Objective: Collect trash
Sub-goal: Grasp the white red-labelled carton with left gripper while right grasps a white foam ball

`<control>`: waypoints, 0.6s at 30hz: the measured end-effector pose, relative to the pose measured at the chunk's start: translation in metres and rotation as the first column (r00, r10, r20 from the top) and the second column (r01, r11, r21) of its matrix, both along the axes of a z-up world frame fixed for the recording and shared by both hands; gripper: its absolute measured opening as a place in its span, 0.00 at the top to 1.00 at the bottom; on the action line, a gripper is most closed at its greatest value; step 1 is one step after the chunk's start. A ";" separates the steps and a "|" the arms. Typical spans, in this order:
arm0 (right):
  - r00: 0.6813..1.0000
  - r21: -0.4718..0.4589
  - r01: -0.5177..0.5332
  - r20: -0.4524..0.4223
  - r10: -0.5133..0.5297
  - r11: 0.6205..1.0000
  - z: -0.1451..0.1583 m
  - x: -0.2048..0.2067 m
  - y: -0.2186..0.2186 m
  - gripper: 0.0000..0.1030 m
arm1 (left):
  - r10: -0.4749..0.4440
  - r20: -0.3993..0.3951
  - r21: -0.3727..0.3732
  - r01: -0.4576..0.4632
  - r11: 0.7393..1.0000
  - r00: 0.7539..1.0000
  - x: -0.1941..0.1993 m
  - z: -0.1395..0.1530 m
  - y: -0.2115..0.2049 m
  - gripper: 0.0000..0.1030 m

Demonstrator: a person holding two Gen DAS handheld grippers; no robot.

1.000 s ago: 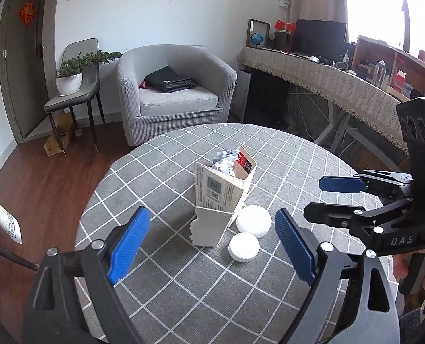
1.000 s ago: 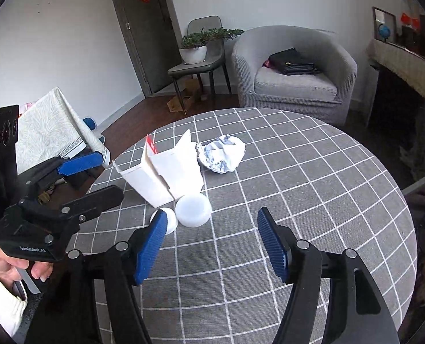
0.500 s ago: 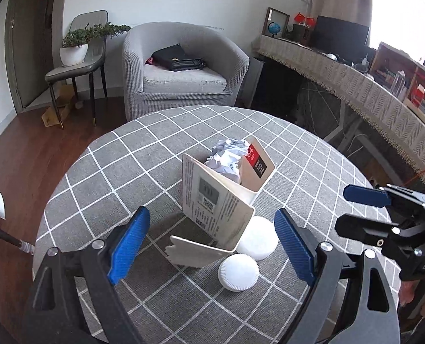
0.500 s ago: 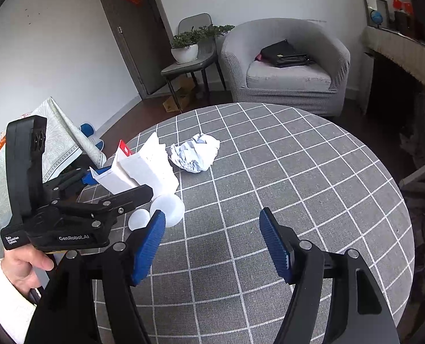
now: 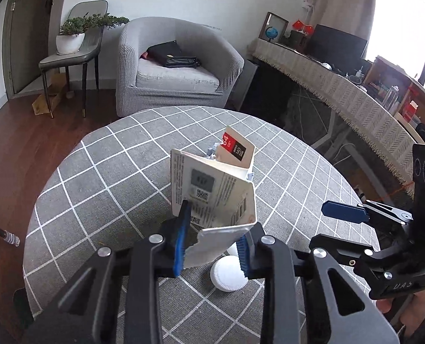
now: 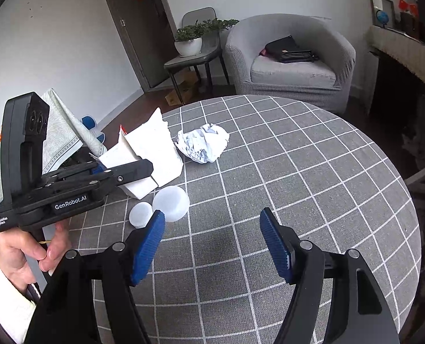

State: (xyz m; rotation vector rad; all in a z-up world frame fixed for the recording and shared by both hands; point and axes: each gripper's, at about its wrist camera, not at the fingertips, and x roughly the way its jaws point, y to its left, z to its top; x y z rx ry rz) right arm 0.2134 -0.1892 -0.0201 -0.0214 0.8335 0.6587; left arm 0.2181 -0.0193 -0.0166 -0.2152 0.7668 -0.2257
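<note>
Since earlier frame, left gripper (image 5: 213, 239) jaws now pinch torn white carton (image 5: 212, 192) on checked table (image 5: 103, 189), left side. Right gripper (image 6: 212, 242) jaws spread, empty, near edge.

crumpled paper (image 5: 212, 151): mostly hidden behind carton (image 5: 212, 192) | larger cap (image 5: 233, 248): largely hidden | carton print: too blurred to read

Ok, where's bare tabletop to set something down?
Bare checked cloth ahead of the right gripper and to its right, out to the table rim. Crowded at left: torn box, crumpled paper, two white caps.
</note>
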 end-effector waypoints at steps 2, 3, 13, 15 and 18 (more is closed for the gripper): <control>1.000 -0.003 -0.012 -0.001 0.012 1.000 0.001 -0.001 0.005 0.33 | -0.004 0.003 0.000 0.004 1.000 1.000 -0.003 0.001 0.000 0.70; 1.000 -0.006 -0.019 -0.002 0.019 1.000 0.001 -0.001 0.008 0.33 | -0.005 0.005 0.001 0.005 1.000 1.000 -0.004 0.002 0.000 0.71; 0.999 -0.052 -0.046 -0.017 0.045 0.998 -0.003 -0.001 0.027 0.33 | 0.002 0.045 -0.030 0.000 1.000 0.999 -0.013 0.017 0.013 0.71; 0.999 -0.063 -0.051 -0.020 0.049 0.997 -0.006 -0.001 0.033 0.33 | 0.003 0.045 -0.022 -0.002 1.000 0.999 -0.015 0.018 0.016 0.71; 0.999 -0.115 -0.050 -0.024 0.048 0.992 -0.010 0.001 0.044 0.38 | 0.000 0.047 -0.014 0.001 1.000 0.999 -0.017 0.020 0.019 0.71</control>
